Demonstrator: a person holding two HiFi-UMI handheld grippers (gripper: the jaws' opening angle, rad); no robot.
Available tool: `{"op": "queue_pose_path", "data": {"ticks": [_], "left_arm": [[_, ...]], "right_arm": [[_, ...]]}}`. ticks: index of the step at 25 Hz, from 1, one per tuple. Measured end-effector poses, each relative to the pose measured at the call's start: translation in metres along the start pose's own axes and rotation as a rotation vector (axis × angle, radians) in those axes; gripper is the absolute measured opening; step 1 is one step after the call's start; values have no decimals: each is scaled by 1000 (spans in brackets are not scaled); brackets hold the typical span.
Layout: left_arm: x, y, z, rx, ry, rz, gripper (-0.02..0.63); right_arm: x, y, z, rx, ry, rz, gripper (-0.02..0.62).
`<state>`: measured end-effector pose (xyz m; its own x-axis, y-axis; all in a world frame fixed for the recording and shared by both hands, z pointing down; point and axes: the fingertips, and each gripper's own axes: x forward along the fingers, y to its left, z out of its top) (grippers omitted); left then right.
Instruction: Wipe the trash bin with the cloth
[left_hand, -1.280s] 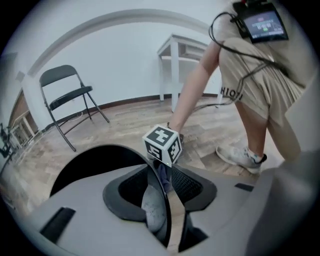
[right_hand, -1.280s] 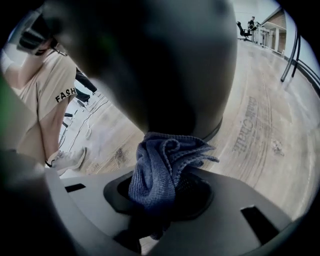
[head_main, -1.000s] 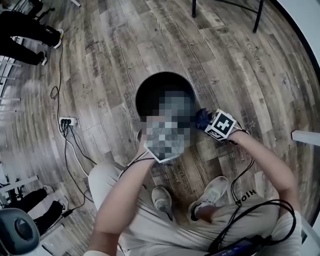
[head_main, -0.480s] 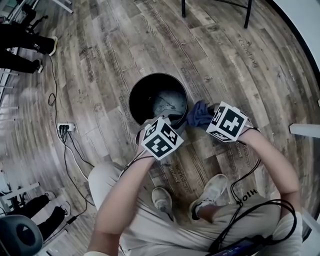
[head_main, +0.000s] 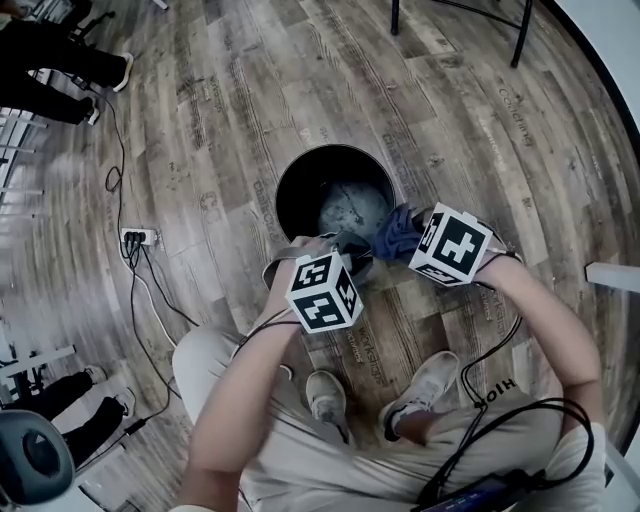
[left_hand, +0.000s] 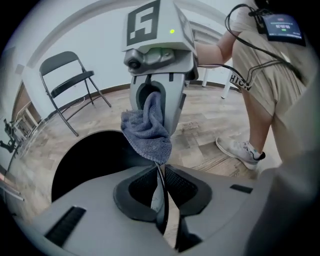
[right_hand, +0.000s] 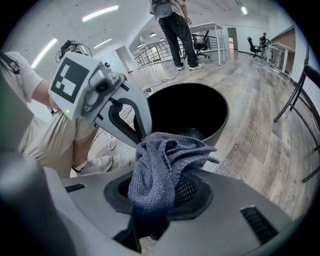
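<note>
A black round trash bin (head_main: 290, 190) stands on the wooden floor in front of the person's feet. My left gripper (head_main: 338, 247) is at the bin's near rim. In the left gripper view its jaws (left_hand: 161, 192) have just been closing, and the thin rim now sits pinched between the pads. My right gripper (head_main: 405, 238) hangs over the rim's right side, shut on a bunched blue cloth (head_main: 397, 235). The cloth (right_hand: 160, 170) bulges out between the right jaws (right_hand: 160, 195), close above the left gripper's fingertips, as the cloth (left_hand: 147, 132) shows.
A power strip (head_main: 135, 238) with trailing cables lies on the floor to the left. Chair legs (head_main: 455, 20) stand beyond the bin, and a folding chair (left_hand: 70, 85) is nearby. The person's shoes (head_main: 325, 400) are just behind the bin. Other people stand at the upper left (head_main: 60, 60).
The left gripper has come down onto the bin's near rim and its jaws have closed on it. The right gripper has risen with the cloth still in it.
</note>
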<state>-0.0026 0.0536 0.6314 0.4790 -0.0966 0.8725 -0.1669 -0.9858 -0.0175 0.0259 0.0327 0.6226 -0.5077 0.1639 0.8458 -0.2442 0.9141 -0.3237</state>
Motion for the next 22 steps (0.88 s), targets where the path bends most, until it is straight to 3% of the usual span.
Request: {"op": "queue_pose_path", "data": {"ticks": [4, 12, 15, 22], "left_arm": [[-6, -4, -11, 45, 27, 11, 58], [-8, -4, -11, 15, -35, -3, 52], [-8, -4, -11, 20, -44, -6, 52], [-8, -1, -12, 22, -61, 4, 52]], "right_arm": [[26, 6, 0, 8, 36, 28, 112], [89, 2, -16, 139, 6, 100, 112], [117, -8, -29, 190, 4, 80, 112], [173, -40, -58, 196, 13, 13, 112]]}}
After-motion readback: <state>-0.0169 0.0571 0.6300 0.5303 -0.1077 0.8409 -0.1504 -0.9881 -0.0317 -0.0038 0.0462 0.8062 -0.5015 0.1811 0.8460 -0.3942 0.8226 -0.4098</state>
